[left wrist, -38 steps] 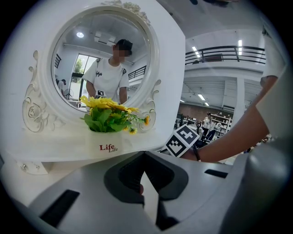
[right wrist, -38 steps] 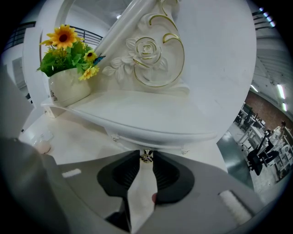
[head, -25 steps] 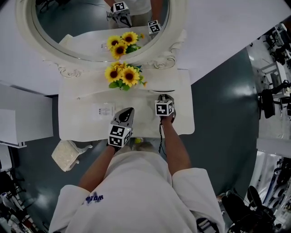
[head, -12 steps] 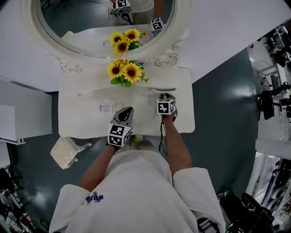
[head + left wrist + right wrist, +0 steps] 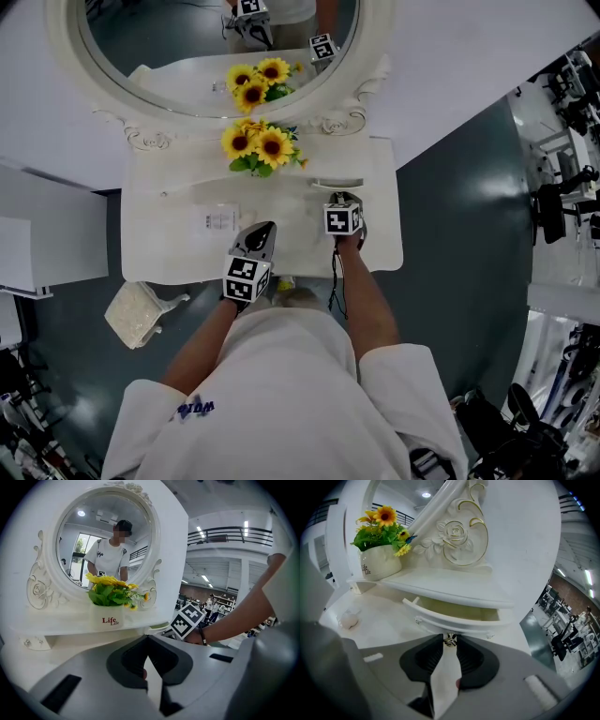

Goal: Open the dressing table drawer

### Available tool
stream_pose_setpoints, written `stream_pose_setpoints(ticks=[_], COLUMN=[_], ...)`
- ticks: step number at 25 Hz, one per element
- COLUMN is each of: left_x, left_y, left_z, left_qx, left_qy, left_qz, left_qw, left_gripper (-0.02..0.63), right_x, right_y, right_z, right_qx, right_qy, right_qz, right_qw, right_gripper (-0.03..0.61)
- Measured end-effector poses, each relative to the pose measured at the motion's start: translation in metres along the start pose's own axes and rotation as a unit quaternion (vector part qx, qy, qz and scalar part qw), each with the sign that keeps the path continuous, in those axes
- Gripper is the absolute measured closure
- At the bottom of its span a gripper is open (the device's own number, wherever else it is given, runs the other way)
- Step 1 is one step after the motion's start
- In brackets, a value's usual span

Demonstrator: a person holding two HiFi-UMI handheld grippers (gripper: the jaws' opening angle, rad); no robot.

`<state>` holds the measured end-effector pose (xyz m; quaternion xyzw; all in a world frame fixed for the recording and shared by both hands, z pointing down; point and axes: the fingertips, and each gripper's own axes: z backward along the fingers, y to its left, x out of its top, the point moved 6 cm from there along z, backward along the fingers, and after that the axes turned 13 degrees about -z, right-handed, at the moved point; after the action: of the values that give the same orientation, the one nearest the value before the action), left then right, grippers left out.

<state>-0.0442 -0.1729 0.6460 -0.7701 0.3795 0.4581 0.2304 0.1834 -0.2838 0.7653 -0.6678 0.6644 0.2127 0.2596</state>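
Observation:
The white dressing table (image 5: 169, 253) has a small upper drawer (image 5: 454, 619) under the mirror shelf, pulled out a little, so a pale gap shows behind its front. In the head view the drawer (image 5: 336, 184) sits right of the flowers. My right gripper (image 5: 450, 641) is shut on the drawer's small metal knob (image 5: 450, 639). Seen from above, the right gripper (image 5: 340, 197) points at the drawer front. My left gripper (image 5: 263, 228) hangs over the table's front, jaws together with nothing in them. From its own camera the left gripper (image 5: 146, 637) faces the mirror.
A white pot of sunflowers (image 5: 258, 150) stands in front of the oval mirror (image 5: 206, 56), left of the drawer. A small card (image 5: 218, 221) lies on the tabletop. A cushioned stool (image 5: 136, 314) stands at the table's front left corner. The person stands against the front edge.

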Motion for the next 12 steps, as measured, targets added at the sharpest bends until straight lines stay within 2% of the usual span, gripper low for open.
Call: stream_pose_setpoints(ticks=[12], left_x=[-0.0023], left_y=[0.0051], left_z=[0.006], left_qx=[0.002], left_qy=[0.0], left_qz=[0.0], left_qw=[1.0], left_gripper=[0.606], right_x=[-0.0002], right_y=[0.0012], right_z=[0.0028], right_qx=[0.0], right_qy=[0.005], right_qz=[-0.004], right_qw=[1.0], right_gripper=[0.479])
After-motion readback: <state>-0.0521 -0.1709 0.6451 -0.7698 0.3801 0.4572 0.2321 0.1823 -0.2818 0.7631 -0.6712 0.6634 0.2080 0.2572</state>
